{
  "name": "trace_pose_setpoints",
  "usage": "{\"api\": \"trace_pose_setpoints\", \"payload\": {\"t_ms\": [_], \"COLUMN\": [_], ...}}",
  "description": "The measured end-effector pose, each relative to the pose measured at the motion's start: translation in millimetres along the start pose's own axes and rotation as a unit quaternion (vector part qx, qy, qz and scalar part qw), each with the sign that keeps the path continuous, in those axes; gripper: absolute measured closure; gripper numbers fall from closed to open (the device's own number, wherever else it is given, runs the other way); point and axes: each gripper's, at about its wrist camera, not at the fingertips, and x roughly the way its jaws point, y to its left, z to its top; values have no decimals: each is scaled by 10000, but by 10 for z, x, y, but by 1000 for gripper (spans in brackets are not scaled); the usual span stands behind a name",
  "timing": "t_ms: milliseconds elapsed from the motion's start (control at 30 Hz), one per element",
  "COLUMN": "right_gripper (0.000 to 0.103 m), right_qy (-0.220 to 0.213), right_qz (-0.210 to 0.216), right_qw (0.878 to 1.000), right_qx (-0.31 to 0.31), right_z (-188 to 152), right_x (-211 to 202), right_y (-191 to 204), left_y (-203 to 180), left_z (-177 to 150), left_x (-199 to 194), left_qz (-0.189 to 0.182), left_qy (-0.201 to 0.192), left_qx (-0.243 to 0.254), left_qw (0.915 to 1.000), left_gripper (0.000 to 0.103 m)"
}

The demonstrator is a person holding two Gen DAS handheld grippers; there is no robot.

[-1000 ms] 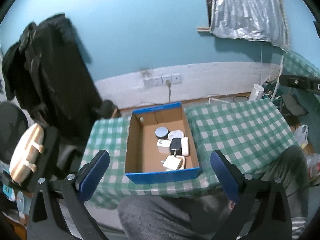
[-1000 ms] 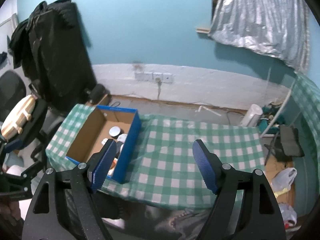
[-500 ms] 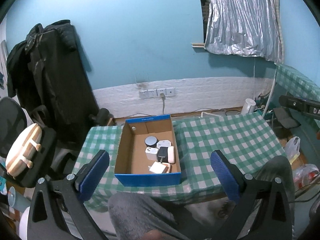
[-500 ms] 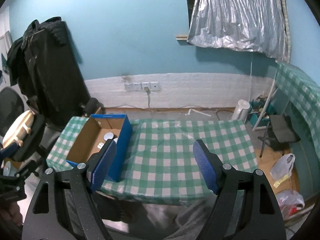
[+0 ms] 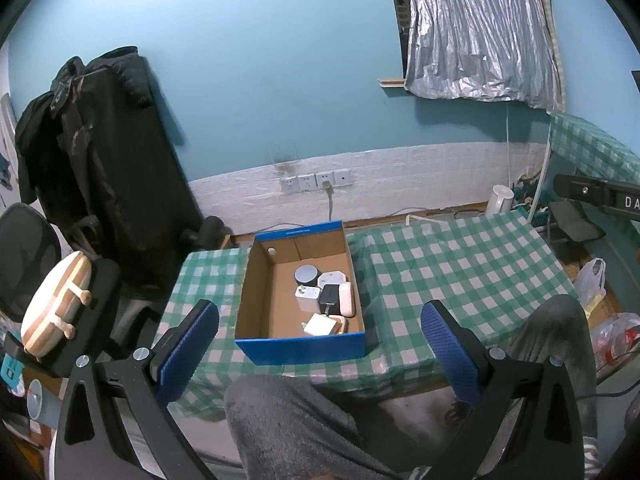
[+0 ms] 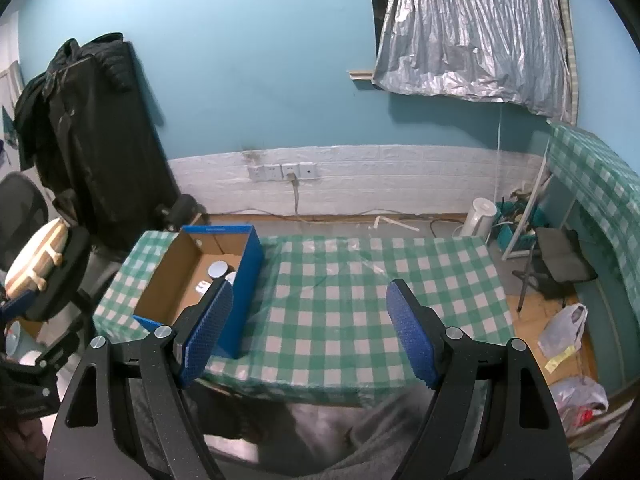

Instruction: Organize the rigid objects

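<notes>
Both the left gripper [image 5: 320, 354] and right gripper [image 6: 310, 334] hang wide open and empty above the tabletop [image 6: 360, 300], while the small hard chargers [image 5: 328, 298] sit in the box [image 5: 300, 350], probably light and best pinched by their flat sides.

Lived-in room in a home, not a lab or shop. Evidence: teal painted wall [image 5: 260, 80] with white brick-pattern panelling along its base and a row of wall sockets [image 5: 316, 181], one with a plug in it. Left of the sockets, black coats [image 5: 104, 152] hang in a heap. Right of the sockets, crinkled silver foil sheet [image 5: 476, 32] covers a window. Below the sockets, a low surface under a green checked tablecloth [image 5: 460, 264]. White kettle [image 6: 478, 216] and plastic bags [image 6: 560, 330] sit on the floor.
</notes>
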Motion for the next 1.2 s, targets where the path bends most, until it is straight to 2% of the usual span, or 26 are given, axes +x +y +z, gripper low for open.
{"api": "trace_pose_setpoints", "payload": {"t_ms": [1200], "right_gripper": [24], "right_qy": [115], "right_qz": [53], "right_qw": [9999], "right_qx": [-2], "right_z": [-122], "right_x": [-11], "right_y": [5], "left_y": [-82], "left_z": [24], "left_x": [-26], "left_qz": [49], "left_qy": [82], "left_qx": [23], "left_qw": [10000], "left_gripper": [1]}}
